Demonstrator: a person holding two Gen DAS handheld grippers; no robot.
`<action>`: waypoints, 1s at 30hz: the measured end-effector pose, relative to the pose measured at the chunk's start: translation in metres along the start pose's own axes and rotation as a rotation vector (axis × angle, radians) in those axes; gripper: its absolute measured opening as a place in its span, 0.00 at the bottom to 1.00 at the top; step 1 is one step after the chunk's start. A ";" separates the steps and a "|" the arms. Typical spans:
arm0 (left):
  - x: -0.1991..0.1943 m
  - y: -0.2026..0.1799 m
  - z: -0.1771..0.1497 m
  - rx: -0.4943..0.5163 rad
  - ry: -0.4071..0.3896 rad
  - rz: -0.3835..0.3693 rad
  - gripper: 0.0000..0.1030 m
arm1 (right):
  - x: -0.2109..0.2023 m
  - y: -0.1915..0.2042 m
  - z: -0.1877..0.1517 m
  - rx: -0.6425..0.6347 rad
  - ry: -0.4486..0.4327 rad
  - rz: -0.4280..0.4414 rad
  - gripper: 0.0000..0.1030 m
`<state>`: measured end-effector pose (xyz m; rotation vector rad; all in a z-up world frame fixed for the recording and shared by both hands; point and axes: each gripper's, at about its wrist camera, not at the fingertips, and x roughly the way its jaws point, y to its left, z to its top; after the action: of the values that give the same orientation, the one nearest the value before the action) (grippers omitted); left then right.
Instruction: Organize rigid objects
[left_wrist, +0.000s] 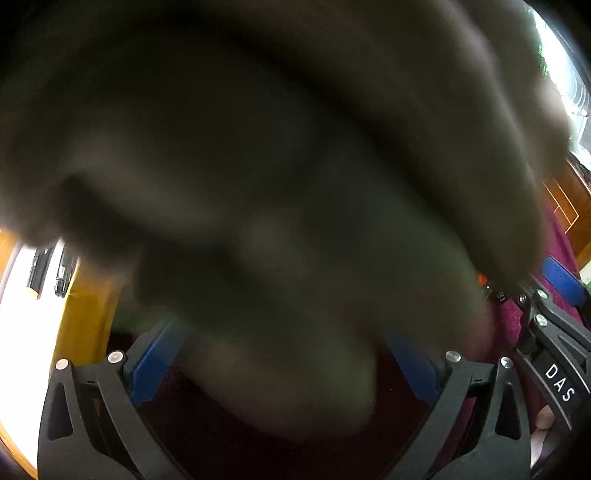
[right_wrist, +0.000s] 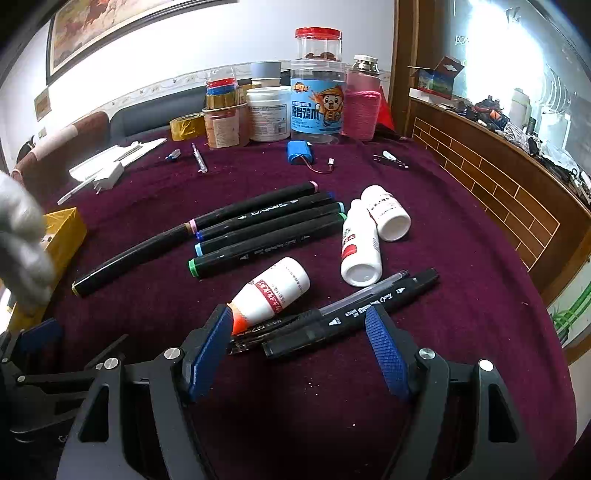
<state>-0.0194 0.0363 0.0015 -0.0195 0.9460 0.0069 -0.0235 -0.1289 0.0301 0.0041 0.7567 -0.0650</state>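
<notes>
Rt wrist view: right gripper low over a purple cloth, jaws spread and not pressing on anything. Between the blue pads lie two black markers and a clear pen, bunched together. An orange-capped white bottle lies on its side, cap just beside the left pad; contact can't be told. Behind it, four black markers side by side w/ pink, blue, lt-blue and green ends; a fifth lies just left of them. Two more white bottles lie on their sides to the right, touching each other. At far left a gloved hand in front of a yellow box. Rear of table: jars and tubs, blue battery pack.

Lt wrist view: left gripper jaws spread wide; a blurred dark mass close to the lens fills most of the frame and hangs between the pads, identity unclear. Yellow box at left.
</notes>
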 end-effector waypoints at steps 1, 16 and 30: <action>0.000 0.000 0.000 0.001 -0.001 0.001 1.00 | 0.001 0.000 0.001 -0.002 0.002 0.002 0.67; 0.000 -0.002 0.000 0.002 -0.001 0.002 1.00 | 0.003 0.001 0.000 -0.006 0.009 0.006 0.67; 0.000 -0.001 0.000 0.002 -0.001 0.003 1.00 | 0.003 0.001 0.001 -0.006 0.011 0.006 0.67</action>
<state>-0.0197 0.0354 0.0014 -0.0160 0.9445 0.0084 -0.0212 -0.1281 0.0287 0.0011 0.7674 -0.0570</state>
